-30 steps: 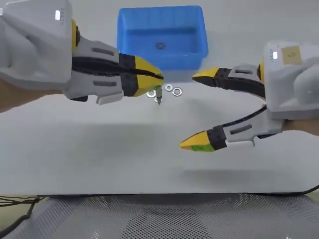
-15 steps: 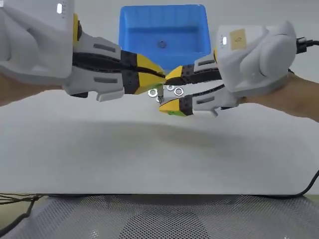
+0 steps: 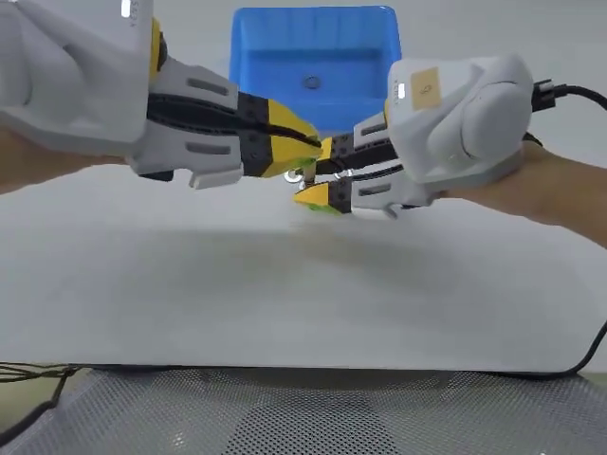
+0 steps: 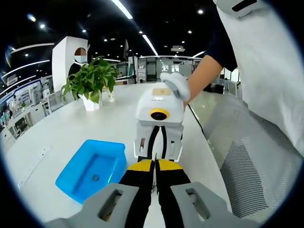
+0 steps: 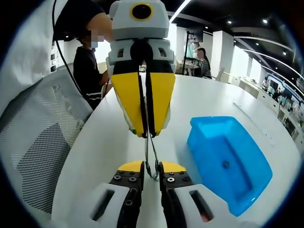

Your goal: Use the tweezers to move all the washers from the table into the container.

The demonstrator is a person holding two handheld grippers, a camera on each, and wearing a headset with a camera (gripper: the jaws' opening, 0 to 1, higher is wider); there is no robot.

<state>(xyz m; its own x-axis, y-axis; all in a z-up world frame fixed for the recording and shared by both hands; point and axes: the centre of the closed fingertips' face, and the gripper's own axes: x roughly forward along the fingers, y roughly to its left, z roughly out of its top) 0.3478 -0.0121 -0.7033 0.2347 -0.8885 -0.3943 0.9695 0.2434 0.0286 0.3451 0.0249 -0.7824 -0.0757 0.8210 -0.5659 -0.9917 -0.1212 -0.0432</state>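
Observation:
My left gripper (image 3: 318,144) comes in from the left and is shut on the tweezers (image 5: 149,152), whose thin metal legs hang below its yellow tips (image 5: 144,132). My right gripper (image 3: 318,173) faces it from the right. Its jaws (image 5: 152,166) sit tight on either side of the tweezers' lower legs. A silver washer (image 3: 292,174) peeks out under the two grippers; the other loose washers are hidden behind them. The blue container (image 3: 313,57) stands just beyond, with one washer (image 3: 311,82) lying in it. That container (image 5: 228,161) also lies right of the tweezers in the right gripper view.
The white table's front edge (image 3: 285,368) runs near me, with a mesh chair (image 3: 285,417) below it. A black cable (image 3: 579,95) trails off the right gripper. A potted plant (image 4: 92,83) stands far off on the table.
My right gripper has swung left from open space to meet the left gripper, and its jaws have narrowed onto the tweezers. The left gripper has stayed over the washers.

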